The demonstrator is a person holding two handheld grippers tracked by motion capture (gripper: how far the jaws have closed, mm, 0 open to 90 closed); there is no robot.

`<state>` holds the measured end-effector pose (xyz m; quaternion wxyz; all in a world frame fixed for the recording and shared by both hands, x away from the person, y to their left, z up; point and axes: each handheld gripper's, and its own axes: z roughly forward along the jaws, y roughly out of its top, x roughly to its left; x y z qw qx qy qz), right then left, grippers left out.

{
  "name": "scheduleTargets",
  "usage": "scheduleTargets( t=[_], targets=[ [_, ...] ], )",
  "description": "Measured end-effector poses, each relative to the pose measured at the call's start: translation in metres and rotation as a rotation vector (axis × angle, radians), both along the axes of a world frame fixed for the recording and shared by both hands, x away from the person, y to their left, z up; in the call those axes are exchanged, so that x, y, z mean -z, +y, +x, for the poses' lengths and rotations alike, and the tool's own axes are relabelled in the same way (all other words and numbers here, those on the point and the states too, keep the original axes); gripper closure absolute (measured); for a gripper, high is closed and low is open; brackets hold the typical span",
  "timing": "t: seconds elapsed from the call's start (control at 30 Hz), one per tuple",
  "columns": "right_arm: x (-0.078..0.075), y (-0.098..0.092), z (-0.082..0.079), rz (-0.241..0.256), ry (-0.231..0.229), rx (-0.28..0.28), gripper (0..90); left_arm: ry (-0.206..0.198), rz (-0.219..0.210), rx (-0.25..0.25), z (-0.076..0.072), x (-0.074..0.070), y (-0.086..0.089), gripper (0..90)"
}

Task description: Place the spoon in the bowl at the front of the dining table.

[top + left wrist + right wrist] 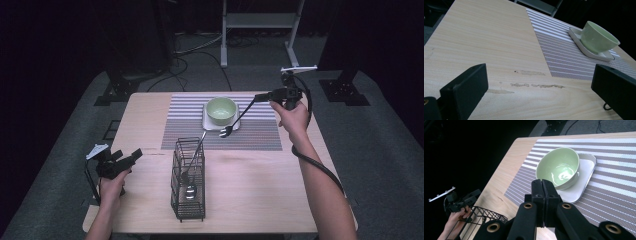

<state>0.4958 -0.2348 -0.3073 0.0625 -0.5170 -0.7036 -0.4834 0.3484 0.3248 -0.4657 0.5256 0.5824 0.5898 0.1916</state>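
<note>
My right gripper [257, 97] hovers over the right side of the striped placemat [260, 132], shut on the dark handle of a fork [226, 131]. The fork slants down to the left, its silver head just in front of the white square plate [207, 123]. A pale green bowl [221, 110] sits on that plate. In the right gripper view the jaws are pressed together [543, 185] above the bowl [559, 167]. My left gripper [131, 156] is low over the table's left front, open and holding nothing. Its view shows the gripper [539, 95] spread wide over bare wood.
A black wire basket [187, 200] stands at the table's front centre. A spoon [190, 190] lies in it, handle leaning up towards the mat. The left gripper view shows the bowl [599, 37] on its plate [596, 53]. The floor around the table is grey carpet [380, 135].
</note>
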Motion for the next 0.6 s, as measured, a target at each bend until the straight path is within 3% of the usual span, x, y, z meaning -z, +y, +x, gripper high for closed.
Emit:
scheduleTargets(
  t=[0.6],
  targets=[
    [-0.005, 0.007, 0.011, -0.013, -0.002, 0.024, 89.0, -0.001, -0.007, -0.003, 0.000, 0.000, 0.000, 0.0]
  ],
)
